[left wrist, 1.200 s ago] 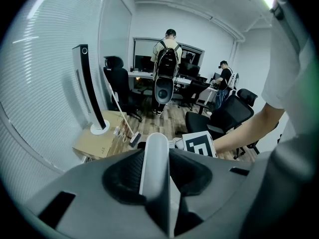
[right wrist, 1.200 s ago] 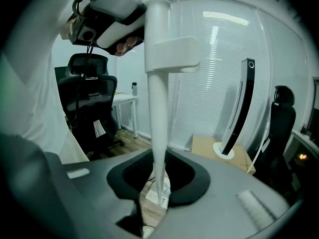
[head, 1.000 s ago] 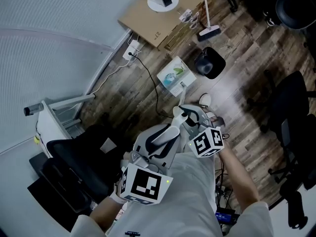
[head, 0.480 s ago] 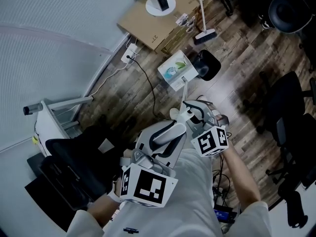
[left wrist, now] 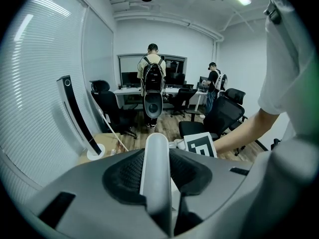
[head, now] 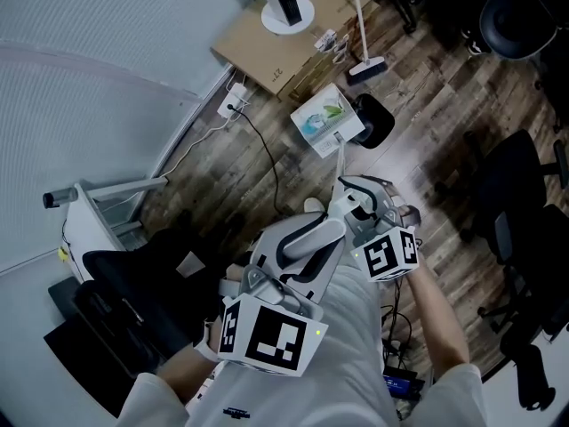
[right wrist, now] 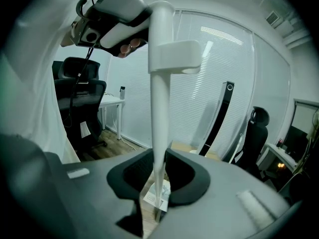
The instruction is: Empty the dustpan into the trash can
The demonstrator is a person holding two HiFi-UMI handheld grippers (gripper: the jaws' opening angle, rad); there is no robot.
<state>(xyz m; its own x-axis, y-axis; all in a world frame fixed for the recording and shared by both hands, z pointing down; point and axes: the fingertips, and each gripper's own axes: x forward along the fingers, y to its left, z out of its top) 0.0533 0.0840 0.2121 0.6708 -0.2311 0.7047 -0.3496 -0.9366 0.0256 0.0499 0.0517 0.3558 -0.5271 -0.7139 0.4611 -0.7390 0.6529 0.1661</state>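
Observation:
A long white dustpan handle point(head: 336, 163) runs from my grippers down to the pan point(head: 326, 119), which carries a white and green box. The pan hangs beside the left edge of the black trash can point(head: 378, 121) on the wood floor. My left gripper point(head: 309, 237) is shut on the handle's upper end; the white pole point(left wrist: 154, 173) fills its jaws. Lower on the same pole, my right gripper point(head: 353, 201) is shut too. In the right gripper view point(right wrist: 158, 176) the handle point(right wrist: 160, 98) rises past a clip, and the pan point(right wrist: 159, 195) shows below.
A broom point(head: 363, 60) leans behind the trash can. A cardboard sheet point(head: 276, 38) with a fan base point(head: 289, 12) lies far left, near a power strip and cable point(head: 238, 98). Office chairs point(head: 133, 301) point(head: 524, 207) flank me. Two people point(left wrist: 152, 78) stand at far desks.
Both grippers have risen with the handle. The pan has lifted and shifted toward the trash can, now meeting its left edge in the head view.

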